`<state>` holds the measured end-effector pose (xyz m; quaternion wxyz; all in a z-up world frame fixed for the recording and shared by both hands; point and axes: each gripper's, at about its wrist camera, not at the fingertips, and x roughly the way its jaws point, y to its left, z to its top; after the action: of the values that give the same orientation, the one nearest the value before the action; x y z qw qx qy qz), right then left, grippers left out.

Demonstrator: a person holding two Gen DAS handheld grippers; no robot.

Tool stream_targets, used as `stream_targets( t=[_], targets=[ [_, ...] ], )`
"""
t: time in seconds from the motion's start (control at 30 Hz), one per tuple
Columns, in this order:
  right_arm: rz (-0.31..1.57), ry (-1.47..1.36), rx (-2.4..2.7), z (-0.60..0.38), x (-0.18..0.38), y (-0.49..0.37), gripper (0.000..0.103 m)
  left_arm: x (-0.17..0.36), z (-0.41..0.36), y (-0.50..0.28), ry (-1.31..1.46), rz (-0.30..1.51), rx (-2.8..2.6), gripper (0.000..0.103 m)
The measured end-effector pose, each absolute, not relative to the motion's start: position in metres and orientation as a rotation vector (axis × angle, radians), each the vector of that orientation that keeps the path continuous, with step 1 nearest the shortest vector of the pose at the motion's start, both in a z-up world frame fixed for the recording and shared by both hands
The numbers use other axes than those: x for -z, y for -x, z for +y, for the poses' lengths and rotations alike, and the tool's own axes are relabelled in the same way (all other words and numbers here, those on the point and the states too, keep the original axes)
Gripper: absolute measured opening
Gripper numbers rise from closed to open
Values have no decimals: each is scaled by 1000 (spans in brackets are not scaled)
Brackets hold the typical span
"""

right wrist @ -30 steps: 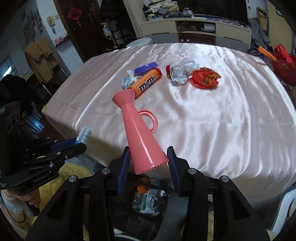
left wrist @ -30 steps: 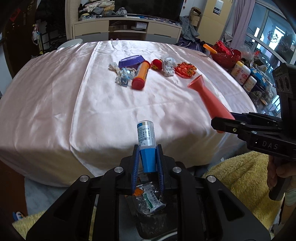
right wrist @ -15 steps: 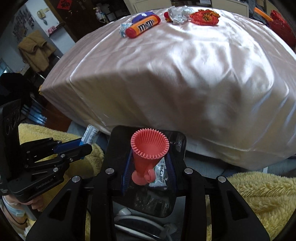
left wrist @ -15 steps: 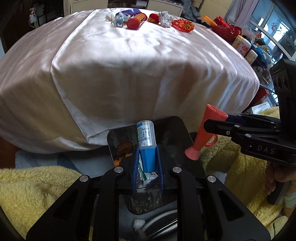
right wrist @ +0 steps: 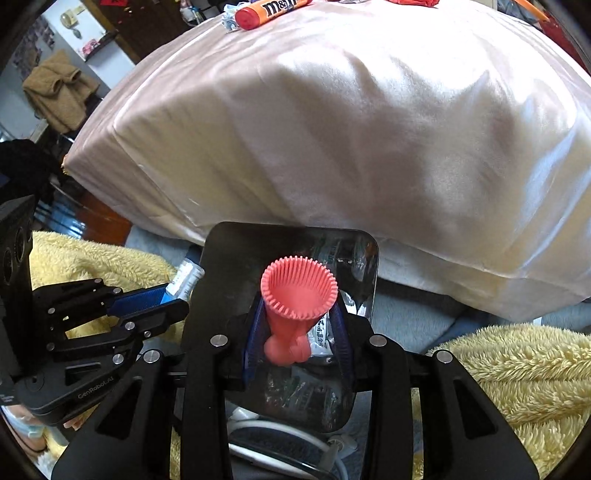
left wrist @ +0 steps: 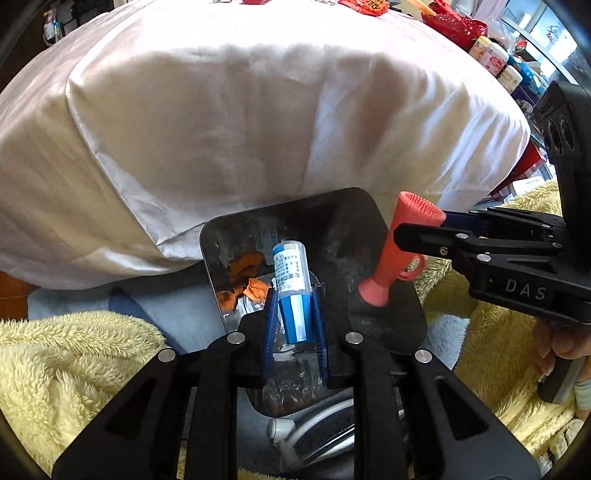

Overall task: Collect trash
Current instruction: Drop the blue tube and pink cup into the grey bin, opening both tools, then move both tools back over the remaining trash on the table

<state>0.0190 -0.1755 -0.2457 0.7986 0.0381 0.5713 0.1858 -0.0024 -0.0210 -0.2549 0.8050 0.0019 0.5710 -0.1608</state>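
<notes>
My left gripper (left wrist: pixel 293 328) is shut on a small bottle (left wrist: pixel 291 273) with a blue cap and a printed label, held over the open black trash bin (left wrist: pixel 373 218). My right gripper (right wrist: pixel 297 341) is shut on a pink cone-shaped cup (right wrist: pixel 299 291) with a handle, wide end up, also over the bin (right wrist: pixel 216 258). The cup (left wrist: pixel 397 251) and the right gripper (left wrist: pixel 424 230) show at the right of the left wrist view. The left gripper (right wrist: pixel 173 302) with the bottle (right wrist: pixel 186 278) shows at the left of the right wrist view. Wrappers and orange scraps (left wrist: pixel 243 280) lie in the bin.
The bin stands on the floor in front of a table under a pale satin cloth (left wrist: pixel 221 110). An M&M's tube (right wrist: pixel 269 9) lies at the table's far edge. Yellow fleece (left wrist: pixel 66 362) lies on both sides of the bin. Bottles (left wrist: pixel 495 62) stand at the far right.
Both grippers have tilted down from the table and come closer over the bin. The pink cup has turned wide end up. Both keep their hold.
</notes>
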Motion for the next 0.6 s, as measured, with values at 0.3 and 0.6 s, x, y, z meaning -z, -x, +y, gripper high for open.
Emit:
stream_targets(
  t=[0.3,0.6],
  targets=[
    [1223,-105,-358,-183,247,-21,68,257,-19,2,-14,1225,327,61],
    [1207,-213,-365,-196,241,-23,81,249,-13,-1,23,1214,333,78]
  ],
)
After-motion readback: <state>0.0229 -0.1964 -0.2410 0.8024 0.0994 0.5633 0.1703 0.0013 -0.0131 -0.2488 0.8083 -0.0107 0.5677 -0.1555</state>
